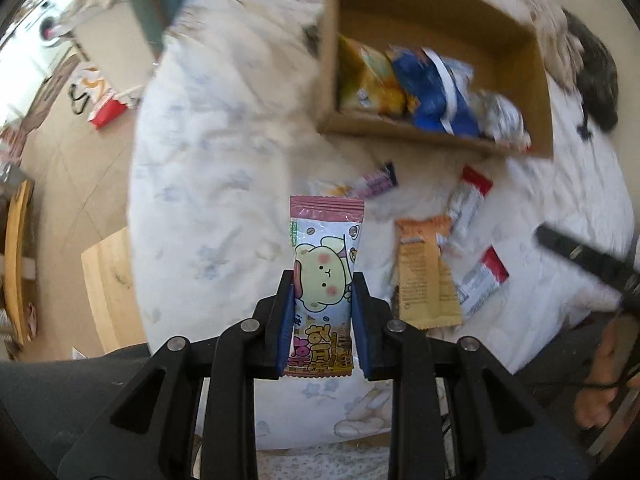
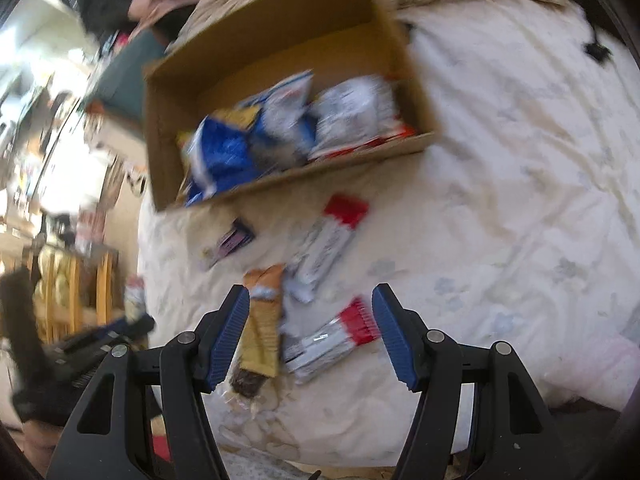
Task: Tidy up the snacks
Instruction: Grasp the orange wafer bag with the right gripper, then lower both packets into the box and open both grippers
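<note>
My left gripper (image 1: 322, 286) is shut on a pink snack packet (image 1: 326, 256) with a cartoon bear, lifted above the white bedspread (image 1: 208, 168). A cardboard box (image 1: 330, 92) with several snack bags inside lies beyond it. My right gripper (image 2: 310, 300) stands open over the bed, its blue pads apart. Between and below its fingers lie an orange-brown packet (image 2: 262, 328) and a red-and-white bar (image 2: 334, 338). Another red-and-white bar (image 2: 328, 244) and a small purple packet (image 2: 232, 240) lie nearer the box (image 2: 288, 184). Part of the right gripper (image 1: 584, 260) shows at the edge of the left wrist view.
The bedspread (image 2: 500, 160) stretches wide to the right of the box. A wooden board (image 1: 112, 288) and a tiled floor (image 1: 72, 168) lie left of the bed. Wooden furniture (image 2: 76, 288) stands beside the bed. A dark cloth (image 1: 596, 76) lies past the box.
</note>
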